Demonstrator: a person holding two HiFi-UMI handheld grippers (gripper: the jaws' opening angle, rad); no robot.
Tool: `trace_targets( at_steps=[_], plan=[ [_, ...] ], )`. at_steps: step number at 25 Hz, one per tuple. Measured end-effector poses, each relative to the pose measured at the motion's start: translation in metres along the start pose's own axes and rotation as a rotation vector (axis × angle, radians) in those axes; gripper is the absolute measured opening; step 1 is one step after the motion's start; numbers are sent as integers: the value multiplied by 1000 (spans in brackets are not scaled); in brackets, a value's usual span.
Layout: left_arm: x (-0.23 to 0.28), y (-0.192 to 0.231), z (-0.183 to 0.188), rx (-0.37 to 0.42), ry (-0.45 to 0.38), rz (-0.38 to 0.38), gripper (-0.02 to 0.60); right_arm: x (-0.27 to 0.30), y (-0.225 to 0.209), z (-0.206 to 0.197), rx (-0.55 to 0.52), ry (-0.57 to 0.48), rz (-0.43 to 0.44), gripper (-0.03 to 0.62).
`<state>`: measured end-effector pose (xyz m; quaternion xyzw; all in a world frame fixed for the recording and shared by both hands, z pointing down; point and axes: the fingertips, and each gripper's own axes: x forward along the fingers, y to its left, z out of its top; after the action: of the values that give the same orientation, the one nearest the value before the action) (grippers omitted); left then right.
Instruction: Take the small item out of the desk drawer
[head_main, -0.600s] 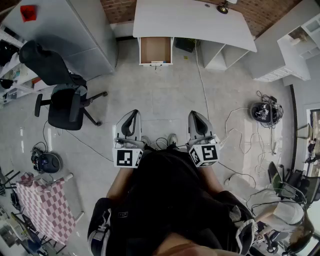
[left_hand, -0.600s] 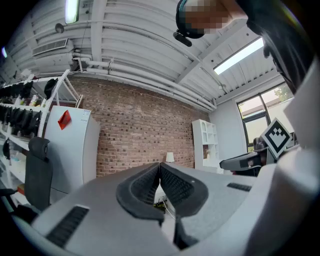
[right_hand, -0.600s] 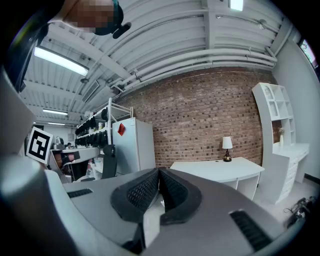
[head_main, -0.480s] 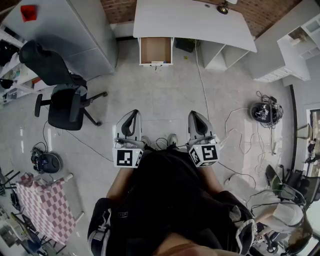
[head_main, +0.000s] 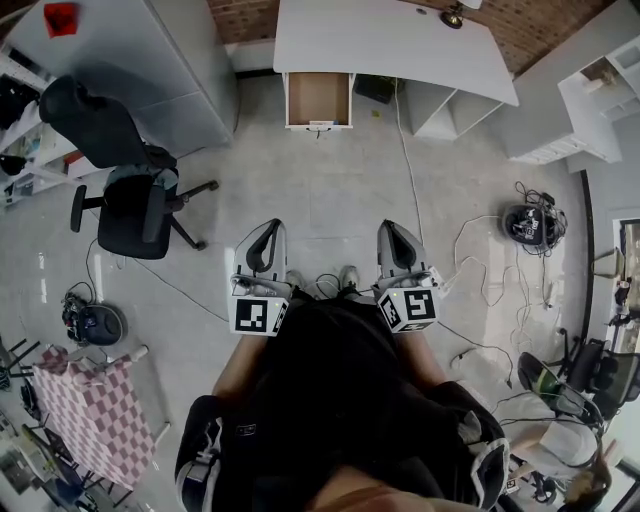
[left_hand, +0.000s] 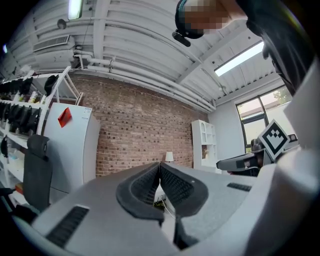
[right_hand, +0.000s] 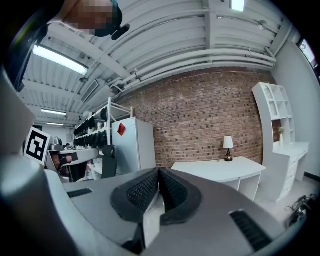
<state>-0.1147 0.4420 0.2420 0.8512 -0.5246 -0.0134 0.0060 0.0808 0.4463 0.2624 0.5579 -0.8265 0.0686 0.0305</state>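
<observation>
A white desk (head_main: 395, 40) stands at the far side of the room against a brick wall, with its drawer (head_main: 318, 98) pulled out and showing a brown bottom. No small item in it can be made out from here. My left gripper (head_main: 269, 226) and right gripper (head_main: 389, 227) are held level in front of my body, well short of the desk, both shut with nothing between the jaws. In the left gripper view the left gripper (left_hand: 160, 165) has its pads meeting tip to tip. The right gripper (right_hand: 159, 171) points toward the desk (right_hand: 220, 169) with a small lamp (right_hand: 228, 147) on it.
A black office chair (head_main: 125, 190) stands on the floor to the left. A white cabinet (head_main: 130, 60) with a red tag is at the upper left. White shelving (head_main: 590, 90) fills the right. Cables (head_main: 480, 270) and a round black device (head_main: 527, 224) lie on the tiled floor at right. A checkered stool (head_main: 95, 415) sits at lower left.
The desk and drawer have shifted slightly down and right in the head view, so I have come a little closer. Both grippers keep their pose and stay shut.
</observation>
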Motion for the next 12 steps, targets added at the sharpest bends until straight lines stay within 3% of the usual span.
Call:
trace_targets(
  at_steps=[8,12],
  plan=[
    [-18,40,-8,-9,10,-26,9,29,40,-11,-8,19,-12,28],
    [-29,61,-27,-14,83,-61,9,49,61,-17,-24,26,-14,28]
  ],
)
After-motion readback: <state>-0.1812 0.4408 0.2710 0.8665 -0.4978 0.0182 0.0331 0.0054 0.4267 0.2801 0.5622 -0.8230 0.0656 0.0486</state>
